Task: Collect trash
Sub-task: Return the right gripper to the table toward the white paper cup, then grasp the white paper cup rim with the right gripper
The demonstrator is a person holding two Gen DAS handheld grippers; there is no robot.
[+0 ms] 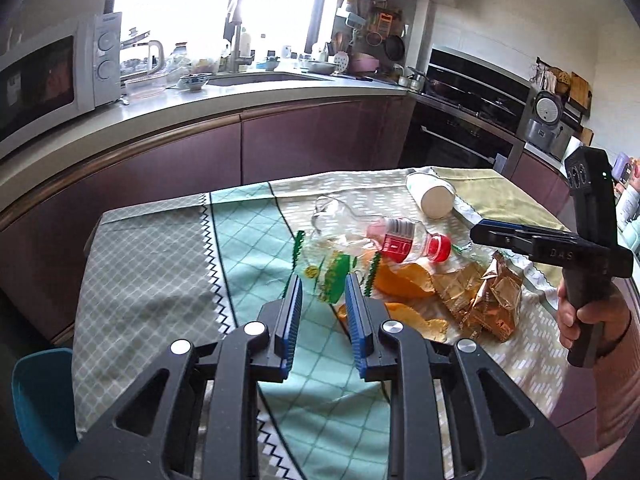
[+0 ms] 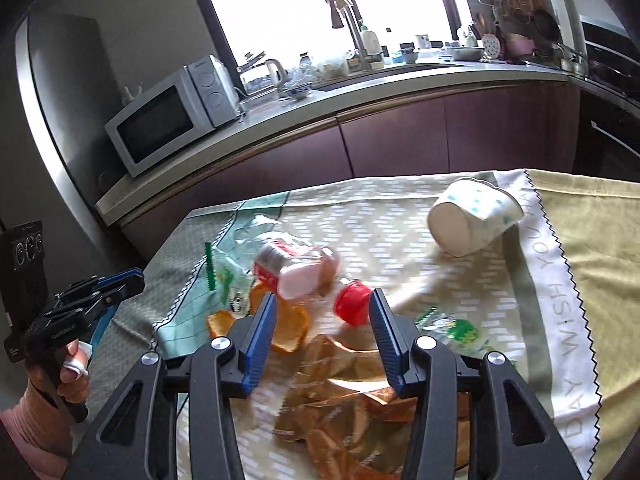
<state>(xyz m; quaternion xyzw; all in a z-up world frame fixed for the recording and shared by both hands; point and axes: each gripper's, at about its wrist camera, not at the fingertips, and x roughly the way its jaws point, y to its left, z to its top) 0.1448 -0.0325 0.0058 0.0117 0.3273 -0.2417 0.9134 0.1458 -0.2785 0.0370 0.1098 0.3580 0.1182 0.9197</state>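
Trash lies on the clothed table [image 1: 160, 248]: a clear plastic bottle [image 1: 404, 240] with red label and red cap [image 2: 352, 302], a tipped paper cup [image 1: 434, 196] [image 2: 472, 216], orange peels [image 1: 404, 280] [image 2: 288, 328], brown foil wrappers [image 1: 484, 300] [image 2: 352, 412], and a clear wrapper with green print [image 1: 332, 268] [image 2: 224, 276]. My left gripper [image 1: 322, 286] is open and empty, just before the clear wrapper. My right gripper [image 2: 324, 304] is open and empty above the wrappers, its fingers either side of the bottle's cap; it also shows in the left wrist view [image 1: 480, 230].
A kitchen counter [image 1: 240, 96] with a microwave [image 1: 52, 76], kettle and sink runs behind the table. An oven [image 1: 460, 132] stands at the right. A blue chair [image 1: 40, 404] sits at the table's near left corner. A small green-printed scrap [image 2: 456, 328] lies right of the wrappers.
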